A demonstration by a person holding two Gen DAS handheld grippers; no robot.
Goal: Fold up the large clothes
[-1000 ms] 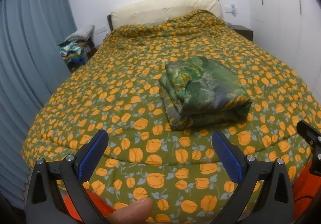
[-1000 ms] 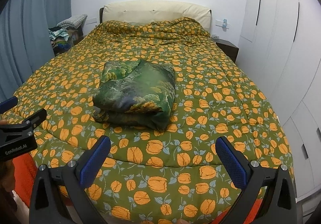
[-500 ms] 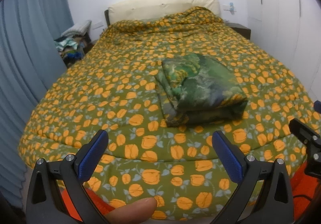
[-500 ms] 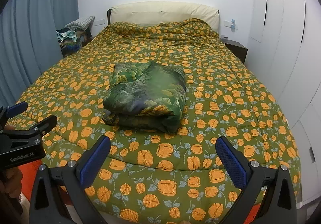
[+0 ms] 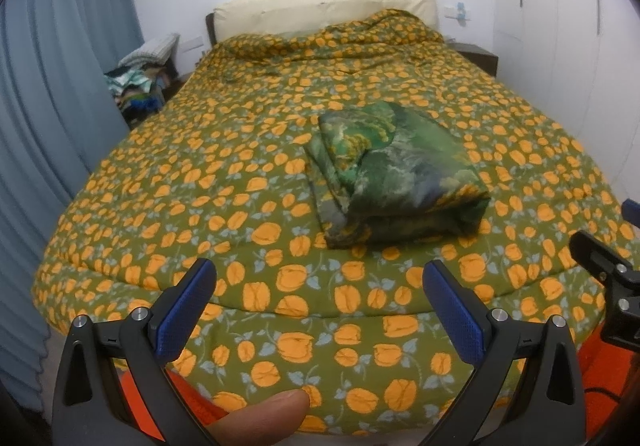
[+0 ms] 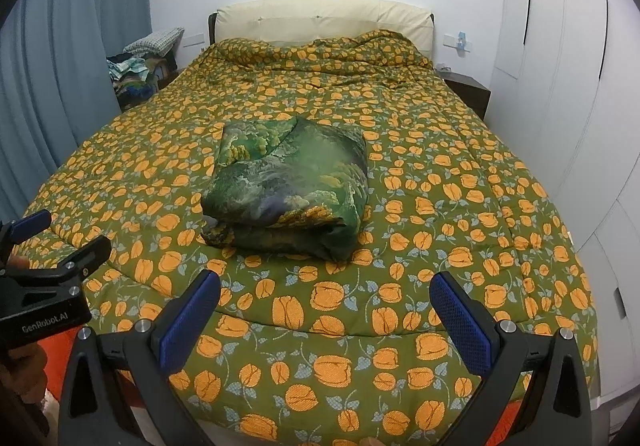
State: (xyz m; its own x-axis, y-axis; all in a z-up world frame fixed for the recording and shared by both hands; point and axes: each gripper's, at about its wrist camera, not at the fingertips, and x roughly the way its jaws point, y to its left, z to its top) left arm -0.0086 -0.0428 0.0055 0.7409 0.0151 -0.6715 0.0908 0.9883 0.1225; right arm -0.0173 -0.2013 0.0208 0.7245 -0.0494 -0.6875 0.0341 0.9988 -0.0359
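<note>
A folded green patterned garment [image 5: 394, 172] lies as a thick rectangular bundle on the bed's olive quilt with orange flowers [image 5: 200, 182]. It also shows in the right wrist view [image 6: 294, 188]. My left gripper [image 5: 318, 288] is open and empty, held back over the foot of the bed, well short of the bundle. My right gripper [image 6: 324, 296] is open and empty too, also at the foot of the bed. The right gripper shows at the right edge of the left wrist view [image 5: 608, 266]; the left one shows at the left edge of the right wrist view [image 6: 48, 266].
A cream headboard [image 6: 324, 20] stands at the far end. Blue curtains [image 5: 48, 106] hang on the left, with a pile of clothes [image 5: 140, 82] by the bedside. White wardrobe doors [image 6: 560, 86] and a dark nightstand [image 6: 468, 88] line the right.
Both grippers have drawn back and up from the bed, so the folded bundle looks farther away. Both stay open. The bundle has not moved.
</note>
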